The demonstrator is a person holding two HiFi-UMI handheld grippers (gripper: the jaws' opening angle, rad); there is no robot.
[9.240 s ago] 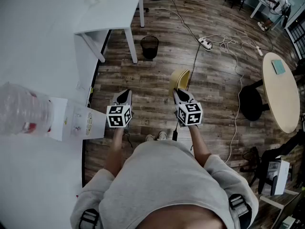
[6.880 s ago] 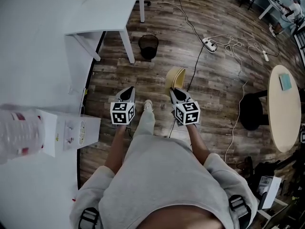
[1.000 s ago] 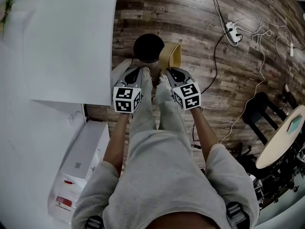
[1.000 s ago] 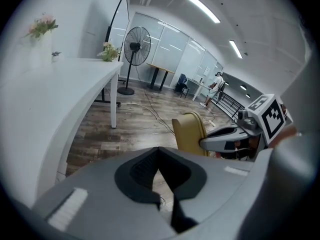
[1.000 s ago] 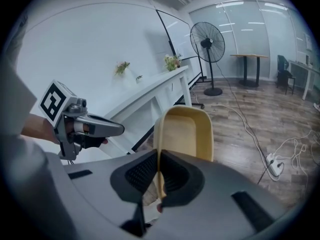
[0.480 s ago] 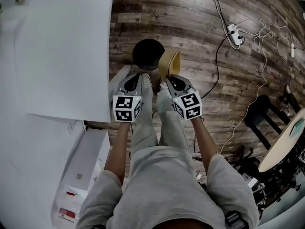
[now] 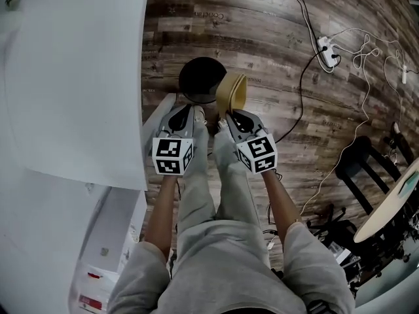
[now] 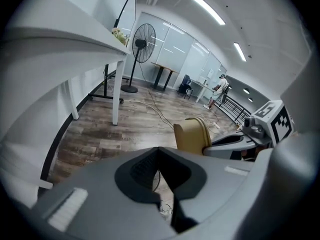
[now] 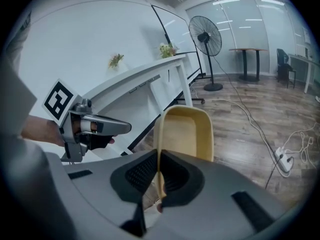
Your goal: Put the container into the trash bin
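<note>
In the head view a black round trash bin stands on the wooden floor beside the white table. A tan, shallow container hangs on edge over the bin's right rim. My right gripper is shut on its near wall. The right gripper view shows the container upright with its rim pinched between the pads. My left gripper hovers just left of it, shut and empty, near the bin's front edge. From the left gripper view the container and right gripper show at the right.
A white table fills the left, with its leg close to my left gripper. Cables and a power strip lie on the floor at the right. A round table and a black stool stand far right. My legs are below the grippers.
Both grippers have sunk toward the floor together, and the container has come lower, next to the bin's right rim. The grip on the container is unchanged.
</note>
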